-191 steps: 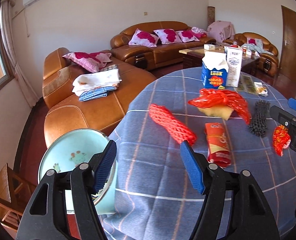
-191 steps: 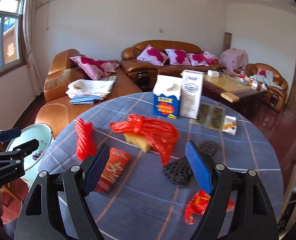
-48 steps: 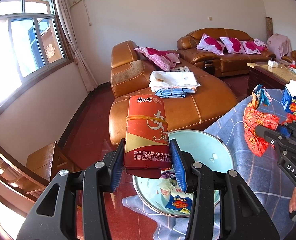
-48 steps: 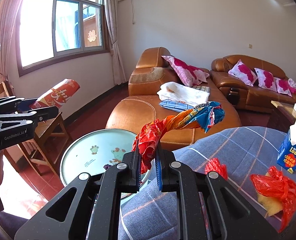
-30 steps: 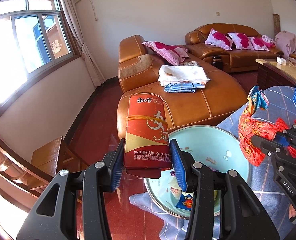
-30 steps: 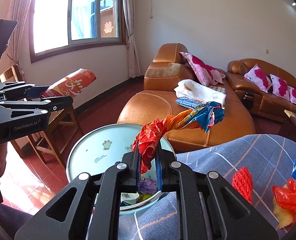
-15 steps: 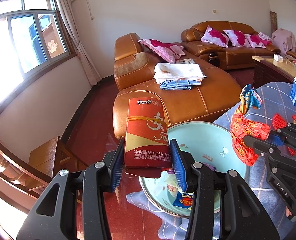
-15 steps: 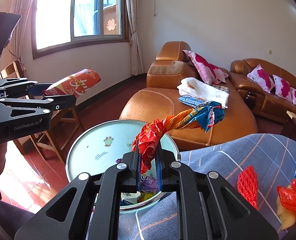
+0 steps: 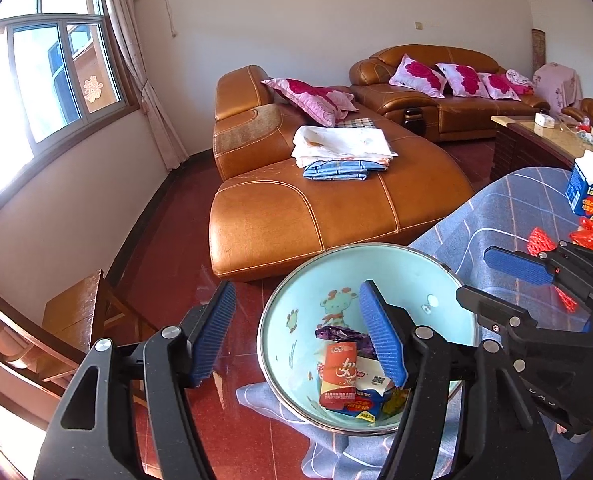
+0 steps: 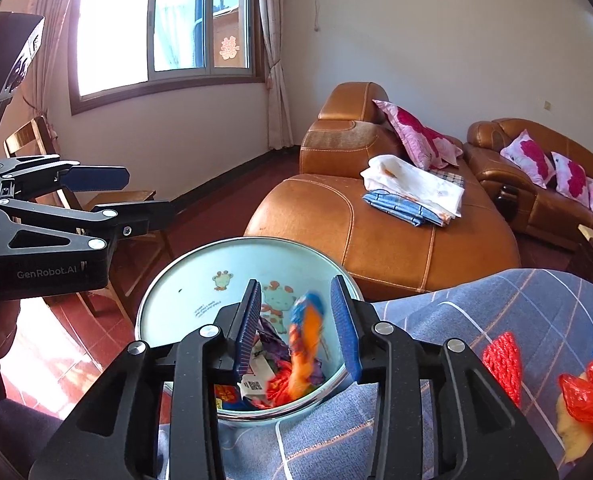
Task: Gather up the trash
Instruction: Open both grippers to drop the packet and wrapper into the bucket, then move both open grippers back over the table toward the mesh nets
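A pale blue basin [image 9: 336,268] with cartoon prints stands beside the table and holds several bits of trash; it also shows in the right wrist view [image 10: 200,276]. The red snack packet [image 9: 338,374] lies inside it. My left gripper [image 9: 296,336] is open and empty over the basin's left rim. My right gripper [image 10: 298,330] is open above the basin, and a blurred red, orange and blue wrapper [image 10: 306,344] falls between its fingers into the basin. The right gripper [image 9: 508,280] also shows in the left wrist view, the left gripper [image 10: 108,196] in the right wrist view.
The table has a blue checked cloth [image 10: 476,304] with a red net sleeve [image 10: 502,360], a red plastic bag [image 10: 584,396] and a blue carton [image 9: 588,190]. A brown leather sofa [image 9: 316,208] with folded cloths stands behind the basin. A wooden chair [image 9: 72,312] stands at left.
Both grippers have opened over the basin. The red packet has dropped from the left gripper into the basin, and the coloured wrapper has left the right gripper and is falling in.
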Demonstrator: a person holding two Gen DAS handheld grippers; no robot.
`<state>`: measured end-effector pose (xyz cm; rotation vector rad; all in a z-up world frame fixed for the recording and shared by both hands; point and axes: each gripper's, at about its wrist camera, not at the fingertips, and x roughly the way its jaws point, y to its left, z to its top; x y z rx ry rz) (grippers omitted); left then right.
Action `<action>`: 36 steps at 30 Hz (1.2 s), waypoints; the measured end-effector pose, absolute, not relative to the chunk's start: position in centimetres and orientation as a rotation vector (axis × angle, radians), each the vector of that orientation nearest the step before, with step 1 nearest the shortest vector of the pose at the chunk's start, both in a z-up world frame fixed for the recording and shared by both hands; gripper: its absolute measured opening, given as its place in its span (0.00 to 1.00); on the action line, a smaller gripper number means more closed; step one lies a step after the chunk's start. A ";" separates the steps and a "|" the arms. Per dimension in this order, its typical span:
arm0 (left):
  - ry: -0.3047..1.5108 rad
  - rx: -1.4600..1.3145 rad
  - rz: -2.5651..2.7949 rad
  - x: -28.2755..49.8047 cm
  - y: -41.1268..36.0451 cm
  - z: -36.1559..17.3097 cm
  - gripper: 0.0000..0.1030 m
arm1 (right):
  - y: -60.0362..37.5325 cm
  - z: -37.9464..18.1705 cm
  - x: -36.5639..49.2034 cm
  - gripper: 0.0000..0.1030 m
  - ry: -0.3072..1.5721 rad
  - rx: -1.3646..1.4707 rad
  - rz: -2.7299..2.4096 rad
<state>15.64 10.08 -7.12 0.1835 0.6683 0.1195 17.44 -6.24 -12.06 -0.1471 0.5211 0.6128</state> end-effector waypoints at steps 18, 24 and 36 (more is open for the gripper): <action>0.667 0.180 0.117 15.7 9.8 -7.3 0.67 | -6.6 -12.1 17.0 0.46 0.505 -0.144 0.548; 0.683 0.169 0.082 15.7 8.8 -7.7 0.72 | -7.6 -11.8 16.5 0.48 0.514 -0.126 0.447; 0.682 0.210 -0.096 15.6 1.0 -8.2 0.77 | -18.3 -10.2 12.7 0.53 0.536 0.049 0.104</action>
